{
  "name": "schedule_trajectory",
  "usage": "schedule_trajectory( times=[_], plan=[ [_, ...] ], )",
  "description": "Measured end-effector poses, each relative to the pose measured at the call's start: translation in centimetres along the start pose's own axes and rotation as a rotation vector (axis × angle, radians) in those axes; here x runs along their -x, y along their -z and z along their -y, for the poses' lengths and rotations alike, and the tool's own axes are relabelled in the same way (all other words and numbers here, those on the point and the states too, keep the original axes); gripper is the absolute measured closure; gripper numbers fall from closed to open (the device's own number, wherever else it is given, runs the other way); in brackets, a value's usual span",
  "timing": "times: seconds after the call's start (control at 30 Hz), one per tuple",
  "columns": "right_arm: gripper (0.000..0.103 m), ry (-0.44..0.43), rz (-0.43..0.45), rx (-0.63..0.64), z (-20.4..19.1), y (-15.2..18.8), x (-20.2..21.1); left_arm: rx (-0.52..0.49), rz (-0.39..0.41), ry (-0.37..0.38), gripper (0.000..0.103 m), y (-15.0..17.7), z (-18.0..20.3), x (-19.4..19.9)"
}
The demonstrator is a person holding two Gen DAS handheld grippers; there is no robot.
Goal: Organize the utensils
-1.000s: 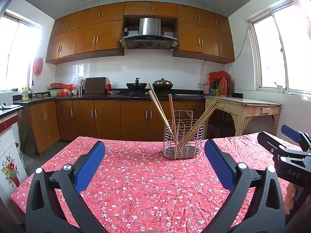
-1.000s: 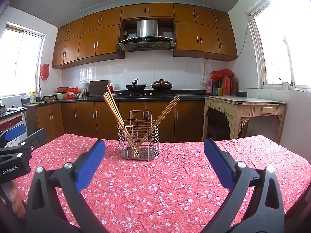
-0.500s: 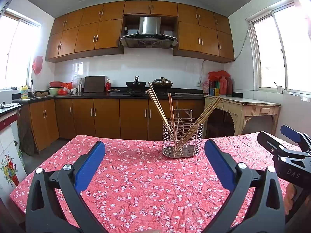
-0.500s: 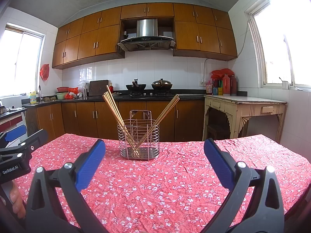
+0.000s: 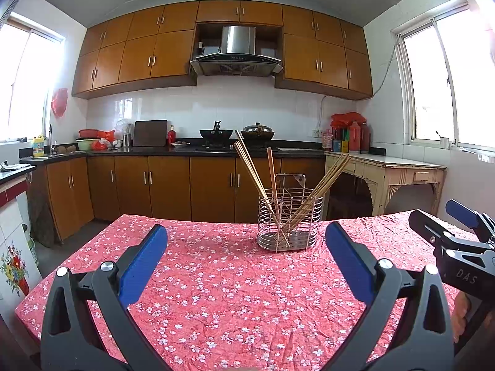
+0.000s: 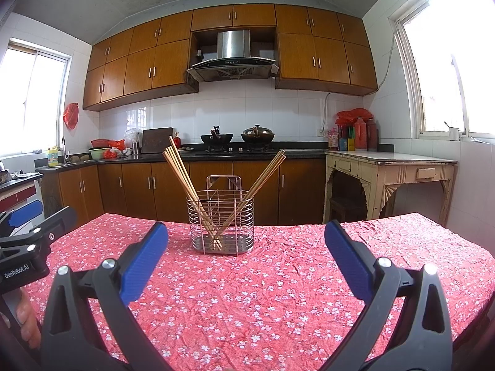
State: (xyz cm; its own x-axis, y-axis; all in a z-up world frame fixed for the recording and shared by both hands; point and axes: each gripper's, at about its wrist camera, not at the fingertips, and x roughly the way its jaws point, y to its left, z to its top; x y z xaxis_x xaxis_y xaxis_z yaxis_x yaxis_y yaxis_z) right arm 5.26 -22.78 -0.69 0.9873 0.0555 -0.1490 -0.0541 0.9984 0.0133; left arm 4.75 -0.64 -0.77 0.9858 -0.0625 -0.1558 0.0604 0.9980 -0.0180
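Observation:
A metal wire utensil holder [image 5: 289,225] [image 6: 220,224] stands on the far half of the table with the red flowered cloth [image 5: 222,281] [image 6: 263,287]. Several wooden chopsticks [image 5: 252,170] [image 6: 179,170] lean left and right inside it. My left gripper [image 5: 246,259] is open, held above the near cloth, well short of the holder, with nothing between its blue pads. My right gripper [image 6: 246,258] is open too and empty, facing the holder from a similar distance. Each gripper shows at the edge of the other's view.
Behind the table runs a kitchen counter [image 5: 185,151] with brown cabinets, two woks on the stove [image 6: 236,137] and a range hood. A pale side table [image 6: 389,167] with bottles stands at the right wall. Windows flank both sides. A hand [image 6: 26,318] holds the left gripper.
Both views have shifted only slightly; the holder sits a touch further left in the left wrist view. Both grippers stay open and empty.

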Motion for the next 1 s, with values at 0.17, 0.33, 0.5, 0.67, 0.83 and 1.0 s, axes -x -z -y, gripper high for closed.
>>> schedule_trajectory(
  times=[0.17, 0.33, 0.5, 0.67, 0.83, 1.0],
  plan=[
    [0.004, 0.000, 0.001, -0.002, -0.02, 0.02, -0.01, 0.001, -0.001, 0.002, 0.002, 0.05, -0.01, 0.04],
    [0.004, 0.000, 0.001, -0.004, -0.01, 0.10, -0.02, 0.003, -0.002, 0.003, 0.002, 0.08, 0.00, 0.05],
    [0.004, -0.001, 0.000, -0.005, 0.01, 0.18, -0.05, 0.003, -0.002, 0.005, 0.002, 0.04, -0.05, 0.06],
    [0.004, 0.000, 0.000, -0.005, -0.02, 0.17, -0.05, 0.005, 0.003, 0.002, 0.002, -0.04, -0.09, 0.04],
    [0.004, -0.001, 0.000, -0.005, -0.03, 0.17, -0.05, 0.003, 0.003, 0.001, 0.002, -0.14, -0.05, 0.03],
    [0.004, 0.000, 0.000, -0.006, -0.02, 0.16, -0.04, 0.007, -0.004, 0.010, 0.002, -0.21, -0.21, -0.05]
  ],
)
